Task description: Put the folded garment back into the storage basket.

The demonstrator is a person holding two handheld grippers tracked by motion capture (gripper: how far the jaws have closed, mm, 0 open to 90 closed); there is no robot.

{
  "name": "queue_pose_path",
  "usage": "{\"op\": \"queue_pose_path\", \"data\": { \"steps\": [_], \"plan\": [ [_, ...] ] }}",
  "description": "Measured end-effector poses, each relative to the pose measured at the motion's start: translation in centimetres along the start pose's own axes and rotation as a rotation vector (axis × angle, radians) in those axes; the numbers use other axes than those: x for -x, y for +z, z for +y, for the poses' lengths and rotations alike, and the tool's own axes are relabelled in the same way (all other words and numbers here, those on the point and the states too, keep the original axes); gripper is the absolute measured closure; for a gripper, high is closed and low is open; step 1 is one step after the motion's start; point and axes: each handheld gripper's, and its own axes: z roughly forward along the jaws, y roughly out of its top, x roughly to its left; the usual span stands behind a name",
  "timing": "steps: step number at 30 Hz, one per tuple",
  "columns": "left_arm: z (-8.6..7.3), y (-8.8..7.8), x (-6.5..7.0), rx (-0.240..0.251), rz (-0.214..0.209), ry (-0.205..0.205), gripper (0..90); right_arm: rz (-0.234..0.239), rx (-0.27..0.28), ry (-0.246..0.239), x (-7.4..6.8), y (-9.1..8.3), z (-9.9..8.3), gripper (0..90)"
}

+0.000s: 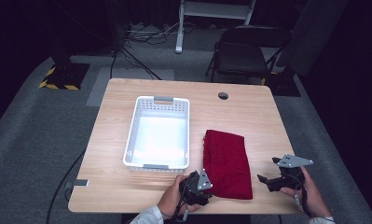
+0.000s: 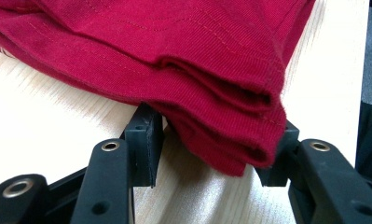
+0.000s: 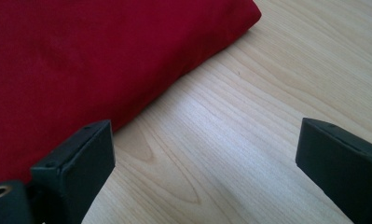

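Gripping the folded red cloth (image 1: 227, 163)
Left gripper (image 2: 211, 154) clamped its near corner beside the basket (image 1: 158, 133); right gripper (image 1: 267, 179), jaws apart, likely needed the opposite corner.

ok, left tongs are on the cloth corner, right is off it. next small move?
Probably bring the right tongs in onto the near right edge of the folded red cloth. They stand open over bare table beside it, while the left tongs already straddle the near left corner. Both gripping would let it lift flat toward the white basket.
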Motion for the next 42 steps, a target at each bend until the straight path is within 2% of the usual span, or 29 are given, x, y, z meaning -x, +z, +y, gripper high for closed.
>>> {"op": "queue_pose_path", "data": {
  "steps": [11, 13, 22, 34, 42],
  "plan": [
    [0.0, 0.0, 0.0, 0.001, 0.0, -0.001, 50.2, 0.006, 0.003, -0.014, -0.3, -0.1, 0.7, 4.2],
    [0.0, 0.0, 0.0, -0.006, -0.001, 0.001, 50.2, 0.005, 0.002, -0.032, -0.6, 0.2, 1.5, 4.1],
    [0.0, 0.0, 0.0, -0.005, -0.003, 0.0, 50.2, -0.001, 0.003, -0.05, -1.1, 0.5, 2.5, 4.2],
    [0.0, 0.0, 0.0, -0.004, -0.003, 0.004, 50.1, 0.026, 0.017, -0.069, -1.9, 0.9, 3.9, 4.2],
    [0.0, 0.0, 0.0, -0.006, -0.004, 0.005, 50.1, 0.048, 0.002, -0.073, -2.9, 1.7, 4.3, 4.2]
  ]
}}
